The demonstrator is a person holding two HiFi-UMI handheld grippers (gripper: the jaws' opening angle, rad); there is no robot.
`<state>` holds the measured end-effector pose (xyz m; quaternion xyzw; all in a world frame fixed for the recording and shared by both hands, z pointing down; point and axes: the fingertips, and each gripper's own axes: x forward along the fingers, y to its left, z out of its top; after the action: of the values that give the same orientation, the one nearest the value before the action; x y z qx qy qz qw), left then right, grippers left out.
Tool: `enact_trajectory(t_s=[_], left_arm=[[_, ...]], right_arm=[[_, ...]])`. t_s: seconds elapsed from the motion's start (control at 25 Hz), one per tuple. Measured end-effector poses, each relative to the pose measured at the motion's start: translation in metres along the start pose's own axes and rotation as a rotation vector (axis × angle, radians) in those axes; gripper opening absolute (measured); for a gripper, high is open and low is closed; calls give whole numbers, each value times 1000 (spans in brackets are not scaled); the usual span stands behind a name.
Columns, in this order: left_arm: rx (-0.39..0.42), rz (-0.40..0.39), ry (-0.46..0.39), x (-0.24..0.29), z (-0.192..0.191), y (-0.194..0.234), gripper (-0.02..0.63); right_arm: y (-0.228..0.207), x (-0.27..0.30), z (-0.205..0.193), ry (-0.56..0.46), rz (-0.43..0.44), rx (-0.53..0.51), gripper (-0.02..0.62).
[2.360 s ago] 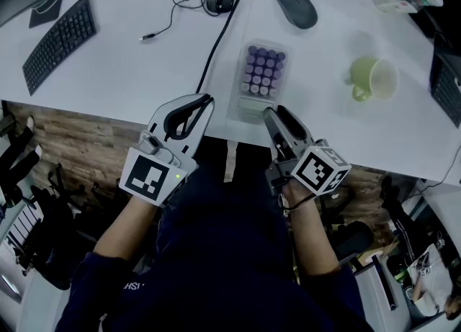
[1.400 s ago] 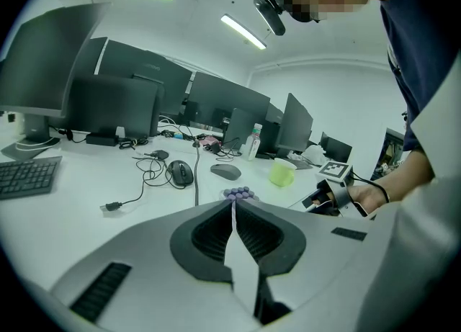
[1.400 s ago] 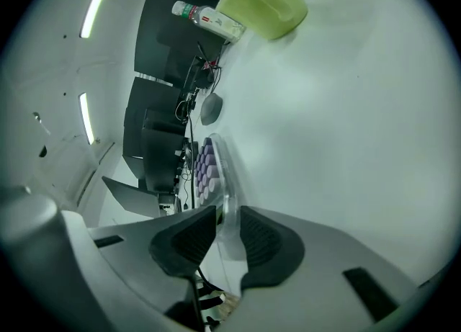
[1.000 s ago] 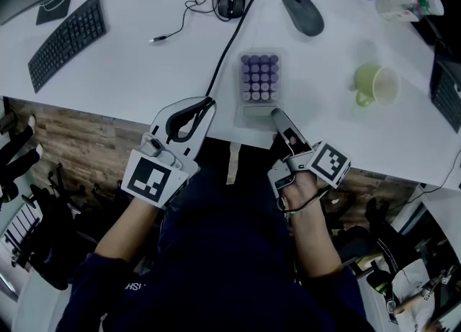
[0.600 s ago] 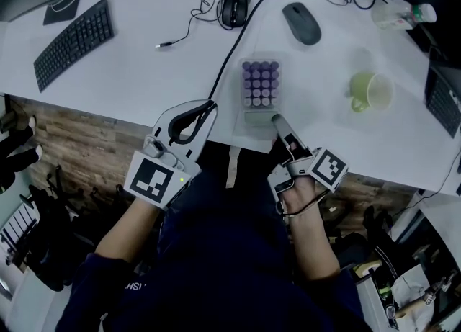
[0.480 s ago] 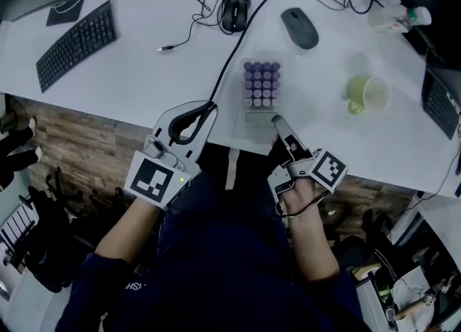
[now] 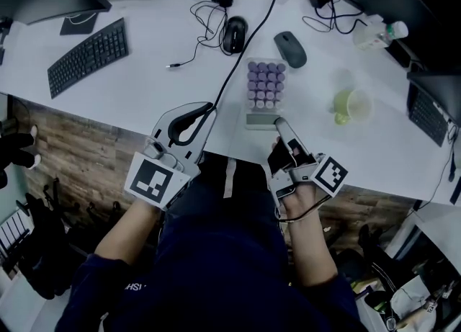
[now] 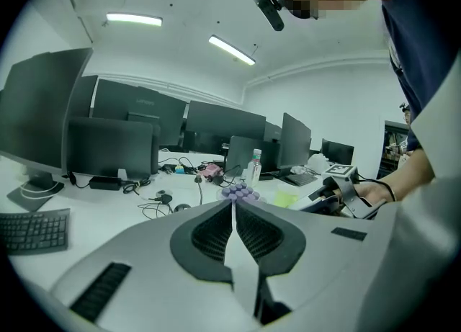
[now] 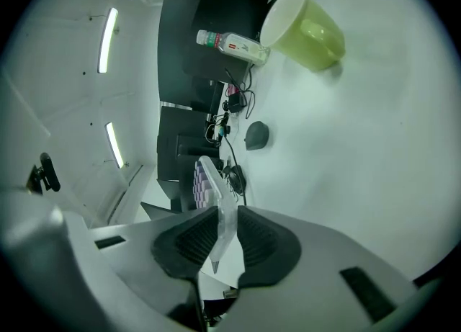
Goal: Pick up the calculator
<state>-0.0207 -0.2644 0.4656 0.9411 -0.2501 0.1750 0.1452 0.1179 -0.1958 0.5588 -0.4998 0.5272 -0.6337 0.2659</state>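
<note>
The calculator [image 7: 264, 93], clear-cased with purple keys, is over the front part of the white desk [image 7: 144, 86]. My right gripper [image 7: 279, 123] is shut on its near edge. In the right gripper view the calculator [image 9: 205, 183] shows edge-on, pinched between the two pads of that gripper [image 9: 220, 233], and looks lifted off the desk. My left gripper [image 7: 205, 109] hangs at the desk's front edge, left of the calculator, jaws shut with nothing between them. In the left gripper view the purple keys [image 8: 238, 192] show just past the left gripper [image 8: 233, 204].
A green mug [image 7: 349, 105] lies right of the calculator. A grey mouse [image 7: 289, 39] and a black mouse [image 7: 234, 34] with cables lie behind it. A black keyboard [image 7: 88, 55] is at far left, a plastic bottle [image 7: 378, 34] and another keyboard [image 7: 428, 111] at right.
Both grippers have risen, and the calculator has come up with the right gripper, which stays shut on its near edge. The left gripper stays shut and empty.
</note>
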Motion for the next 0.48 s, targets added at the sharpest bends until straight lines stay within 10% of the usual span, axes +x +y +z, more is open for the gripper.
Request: enact_trajectory(t_s=[0.48], left_arm=[[63, 9, -106, -10, 59, 1, 41]], right_arm=[[72, -1, 25, -40, 124, -54, 83]])
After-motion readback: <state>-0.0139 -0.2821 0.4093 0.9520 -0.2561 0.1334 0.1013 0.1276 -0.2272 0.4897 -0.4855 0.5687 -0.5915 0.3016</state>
